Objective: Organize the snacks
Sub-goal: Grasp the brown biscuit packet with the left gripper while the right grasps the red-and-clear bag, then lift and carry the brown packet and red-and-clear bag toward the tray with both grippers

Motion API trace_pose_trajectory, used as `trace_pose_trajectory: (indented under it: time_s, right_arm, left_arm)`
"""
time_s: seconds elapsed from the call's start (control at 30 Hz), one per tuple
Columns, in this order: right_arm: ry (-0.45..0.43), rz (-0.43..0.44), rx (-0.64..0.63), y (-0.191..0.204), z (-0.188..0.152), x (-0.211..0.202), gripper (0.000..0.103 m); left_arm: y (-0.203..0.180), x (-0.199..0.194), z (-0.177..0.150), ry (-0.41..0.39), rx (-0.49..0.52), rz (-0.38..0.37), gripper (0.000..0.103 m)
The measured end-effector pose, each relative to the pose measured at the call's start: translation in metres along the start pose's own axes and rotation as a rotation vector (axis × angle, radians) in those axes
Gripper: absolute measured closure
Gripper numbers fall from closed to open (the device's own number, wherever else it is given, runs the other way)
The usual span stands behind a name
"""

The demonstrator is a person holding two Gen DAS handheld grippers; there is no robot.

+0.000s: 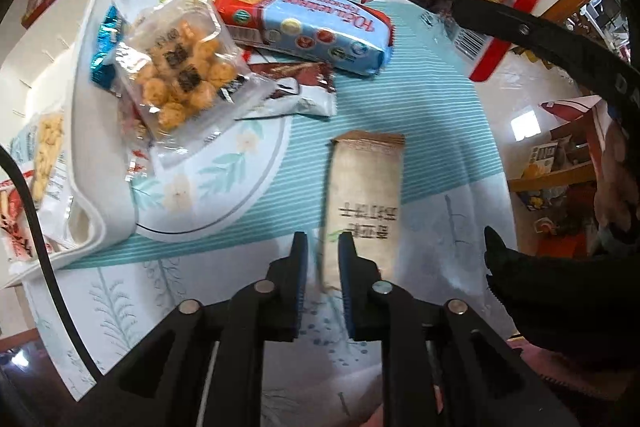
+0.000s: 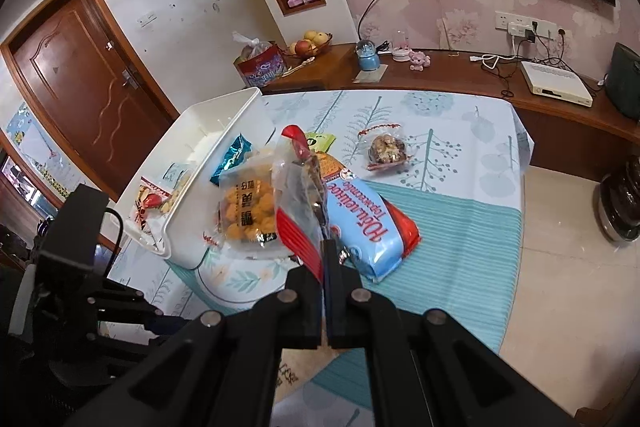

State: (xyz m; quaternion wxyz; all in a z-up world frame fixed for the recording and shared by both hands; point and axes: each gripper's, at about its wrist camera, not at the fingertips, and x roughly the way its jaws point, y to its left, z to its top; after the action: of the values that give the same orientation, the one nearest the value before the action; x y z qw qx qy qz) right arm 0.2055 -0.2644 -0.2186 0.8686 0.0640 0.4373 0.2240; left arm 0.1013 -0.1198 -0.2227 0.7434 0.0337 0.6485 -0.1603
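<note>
Our left gripper pinches the brown sachet's near end, long axis running up-frame; the white bin lies left. Our right gripper clamps the red-trimmed packet.

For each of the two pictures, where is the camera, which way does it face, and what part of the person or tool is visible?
Left wrist view: sits on the left hand-held gripper, faces steeply down at the table; its fingers pinch a beige packet; the right hand-held gripper shows at the upper right.
Right wrist view: sits on the right hand-held gripper, faces obliquely down across the table toward the wall; its fingers are shut on a red-edged packet; the left tool's body shows at the lower left.
Shared: blue biscuit pack, white bin.
</note>
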Motion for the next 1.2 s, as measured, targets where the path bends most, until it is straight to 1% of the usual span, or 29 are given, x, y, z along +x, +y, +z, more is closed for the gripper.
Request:
trace_pose_trajectory:
  time_s: [0.07,0.13,0.2,0.27,0.33,0.43,0.53,0.63,0.73,0.8,0.93,0.97,1.1,1.2]
  right_arm:
    - [0.004,0.0,0.01,-0.002,-0.003,-0.005,0.103]
    - [0.005,-0.002,0.018,-0.004,-0.008,-0.011,0.103]
    - [0.008,-0.002,0.029,-0.007,-0.012,-0.015,0.103]
    - [0.012,-0.003,0.047,-0.01,-0.016,-0.02,0.103]
    - [0.015,-0.006,0.057,-0.014,-0.02,-0.024,0.103]
    - [0.021,-0.015,0.067,-0.02,-0.028,-0.028,0.103]
    - [0.031,-0.028,0.08,-0.026,-0.034,-0.031,0.103]
    - [0.036,-0.039,0.097,-0.034,-0.039,-0.035,0.103]
    - [0.041,-0.051,0.105,-0.038,-0.042,-0.037,0.103]
    - [0.044,-0.056,0.11,-0.04,-0.045,-0.038,0.103]
    - [0.053,-0.06,0.112,-0.042,-0.047,-0.038,0.103]
    - [0.056,-0.06,0.111,-0.042,-0.047,-0.038,0.103]
    - [0.063,-0.061,0.104,-0.042,-0.048,-0.037,0.103]
    - [0.066,-0.06,0.102,-0.041,-0.047,-0.036,0.103]
  left_arm:
    - [-0.005,0.002,0.01,0.003,0.003,-0.015,0.078]
    - [-0.01,0.01,0.013,0.021,0.007,-0.014,0.071]
    - [-0.016,0.019,0.016,0.05,0.009,-0.013,0.069]
    - [-0.018,0.028,0.017,0.071,0.004,-0.007,0.062]
    - [-0.02,0.037,0.019,0.085,-0.006,-0.005,0.051]
    - [-0.021,0.051,0.021,0.104,-0.013,-0.003,0.049]
    - [-0.023,0.062,0.022,0.118,-0.013,0.016,0.04]
    - [-0.026,0.073,0.025,0.128,-0.006,0.028,0.036]
    - [-0.028,0.084,0.026,0.142,0.008,0.056,0.036]
    - [-0.037,0.091,0.027,0.13,0.019,0.062,0.036]
    - [-0.043,0.096,0.031,0.113,0.018,0.087,0.036]
    - [-0.045,0.096,0.031,0.11,0.016,0.095,0.037]
    - [-0.05,0.091,0.033,0.099,0.024,0.119,0.048]
    - [-0.05,0.09,0.034,0.099,0.02,0.11,0.05]
